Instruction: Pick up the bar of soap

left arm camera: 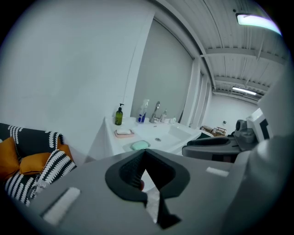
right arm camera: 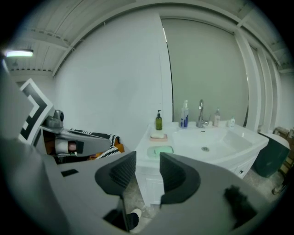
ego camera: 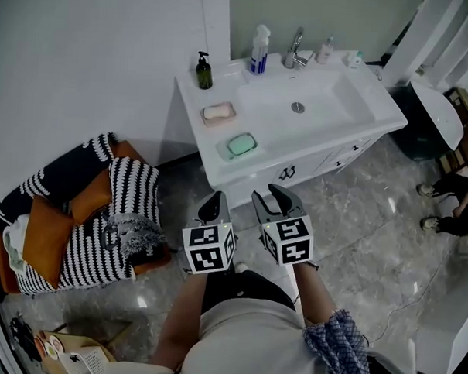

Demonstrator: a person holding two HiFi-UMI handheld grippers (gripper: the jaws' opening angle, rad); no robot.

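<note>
**Two soap bars on the vanity, both grippers short of them**

A pale bar of soap lies in a pink dish on the left part of the white worktop, in the upper middle of the head view. Just below it in the frame, nearer the worktop's front edge, a green bar of soap sits in a green dish. The two dishes are near each other but do not touch. Nothing touches either bar.

To the right of the dishes the basin is sunk into the worktop. Along the back edge stand a dark green pump bottle, upright above the pink dish, then a white and blue spray bottle and the tap.

Both grippers hang over the grey marble floor, below the vanity's front in the frame and well apart from the soap. The left gripper has its jaws together at the tips, with nothing between them. The right gripper, just beside it, has its jaws apart and holds nothing; in the right gripper view the green bar shows beyond the gap.

At the left of the head view a black and white striped blanket and orange cushions lie heaped on a seat.
</note>
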